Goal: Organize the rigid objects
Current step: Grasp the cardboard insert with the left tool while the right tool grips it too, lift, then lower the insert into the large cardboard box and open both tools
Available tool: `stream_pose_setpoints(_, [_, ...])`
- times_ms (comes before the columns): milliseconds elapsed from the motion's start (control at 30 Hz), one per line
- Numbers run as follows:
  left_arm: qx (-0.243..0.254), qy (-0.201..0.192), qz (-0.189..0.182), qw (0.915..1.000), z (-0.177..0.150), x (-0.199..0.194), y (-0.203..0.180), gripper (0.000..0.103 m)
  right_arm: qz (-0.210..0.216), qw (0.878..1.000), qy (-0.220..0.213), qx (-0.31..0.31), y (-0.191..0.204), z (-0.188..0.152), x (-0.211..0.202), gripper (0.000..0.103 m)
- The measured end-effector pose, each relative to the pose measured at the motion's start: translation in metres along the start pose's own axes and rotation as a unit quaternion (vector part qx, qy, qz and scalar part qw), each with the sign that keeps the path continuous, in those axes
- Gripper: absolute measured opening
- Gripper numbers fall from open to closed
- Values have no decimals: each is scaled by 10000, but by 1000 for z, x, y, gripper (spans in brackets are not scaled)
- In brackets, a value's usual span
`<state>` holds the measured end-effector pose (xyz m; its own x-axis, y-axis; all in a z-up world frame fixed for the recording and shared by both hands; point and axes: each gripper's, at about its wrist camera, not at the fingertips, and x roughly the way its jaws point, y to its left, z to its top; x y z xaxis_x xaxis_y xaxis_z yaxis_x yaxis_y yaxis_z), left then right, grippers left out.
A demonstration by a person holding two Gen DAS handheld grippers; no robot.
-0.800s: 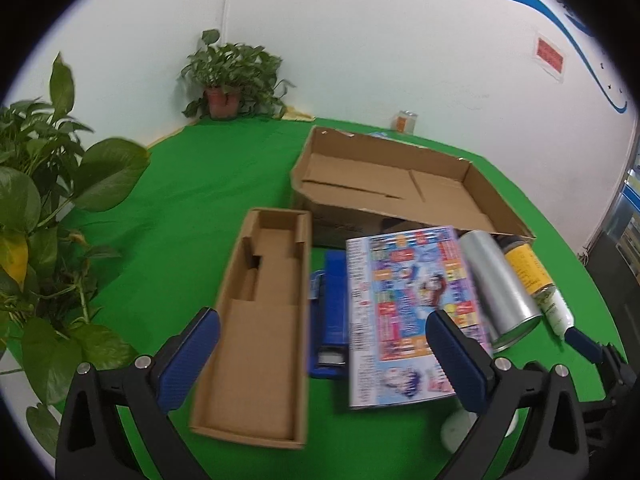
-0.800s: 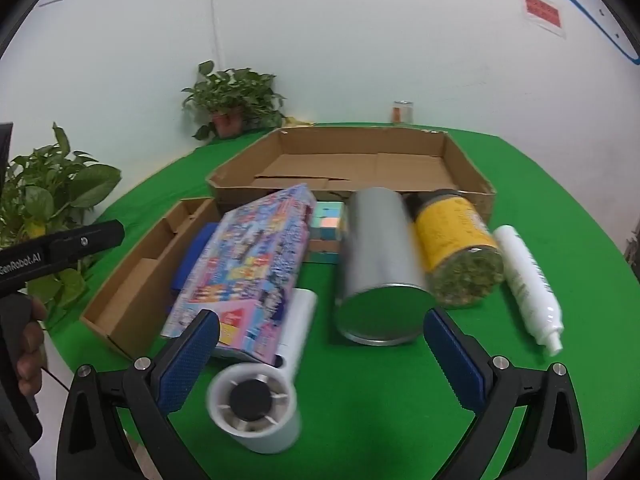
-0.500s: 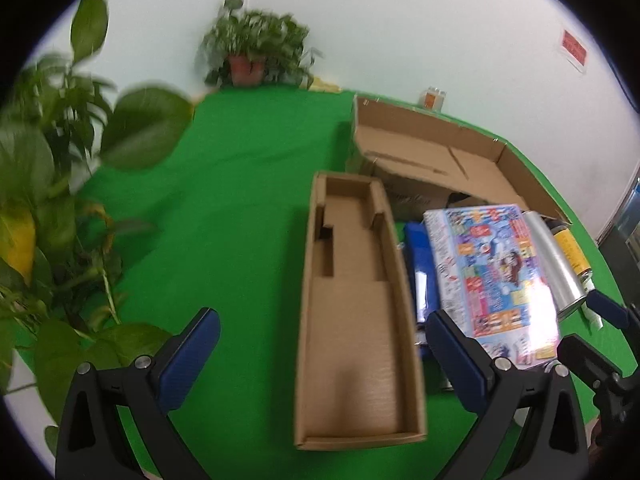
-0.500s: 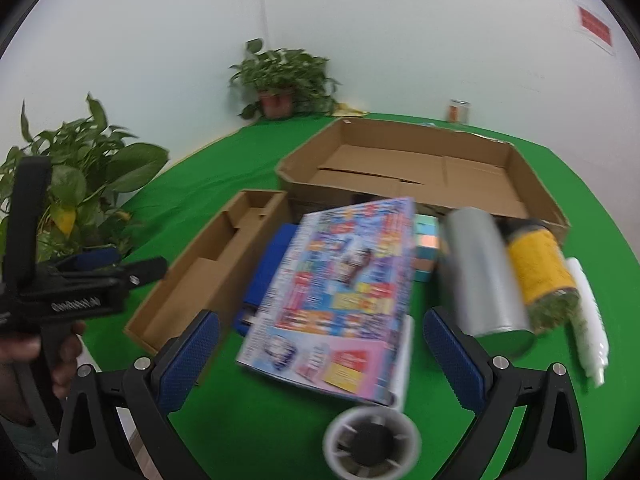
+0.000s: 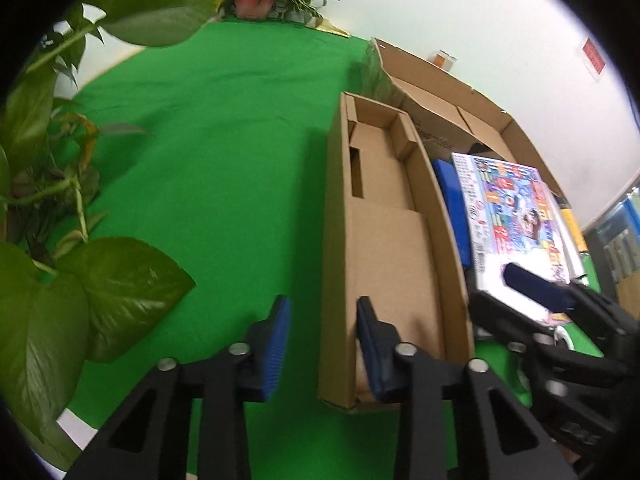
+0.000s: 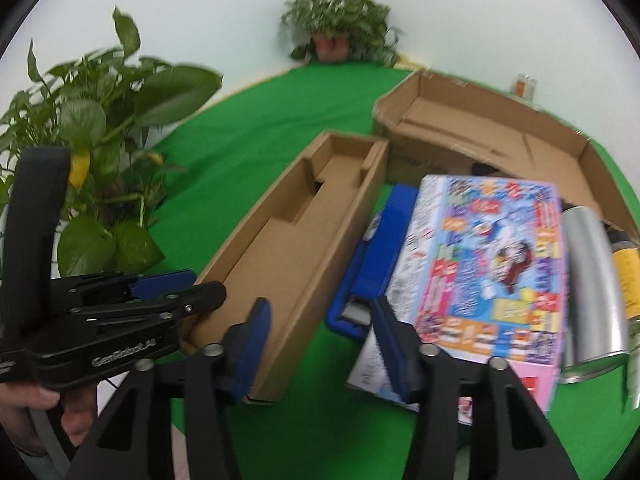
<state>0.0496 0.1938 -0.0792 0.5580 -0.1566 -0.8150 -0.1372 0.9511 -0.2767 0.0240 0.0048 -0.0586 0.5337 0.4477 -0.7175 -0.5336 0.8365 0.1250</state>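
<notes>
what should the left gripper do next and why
Probably close the left gripper on the near left wall of the long tray: its fingers already straddle that wall with a gap showing, so it isn't gripped yet.

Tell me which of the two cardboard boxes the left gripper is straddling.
The long narrow box, not the wide shallow box behind it; the left gripper straddles its near left wall.
</notes>
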Motion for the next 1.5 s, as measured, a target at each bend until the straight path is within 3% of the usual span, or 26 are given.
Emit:
stream_pose_setpoints(167, [-41,82,-87,9999,-2,-2,3,20,222,9986,486,28,10,-2,28,25])
stream_pose_setpoints(267, [-81,143,-113,9998,-3,-5,5,18,77,9992,382,62,16,-1,33,25])
stream_pose_setpoints(333, [-28,156,-133,9998,-2,-5,1,10,24,9991,411,116,14,-1,38,25])
stream_pose_setpoints(500, [211,69,99,9997,-4,-5,-9,9,-27,9986,474,231,16,0,36,22])
stream_pose_setpoints(767, [318,-11,287,9991,-9,-14,-18,8,-21,9982,347,491,9,-1,25,13])
stream_pose_setpoints(933, [483,-552,458,9963,-4,-49,-36,8,11,9987,-226,449,9,5,-15,12])
stream_pose_setpoints(1067, [793,-1174,407,9891,21,-85,-59,8,-22,9951,-884,451,-1,24,-63,13])
stream_pose_setpoints(1233, [1248,-1795,211,9756,73,-109,-93,8,-364,9848,-1626,483,-22,67,-115,12])
stream_pose_setpoints(1433, [1764,-2029,67,9632,163,-105,-138,8,-725,9744,-2022,666,-77,151,-146,12])
stream_pose_setpoints(1500, [1774,-1919,11,9653,201,-92,-147,8,-732,9751,-1933,798,-96,183,-143,12])
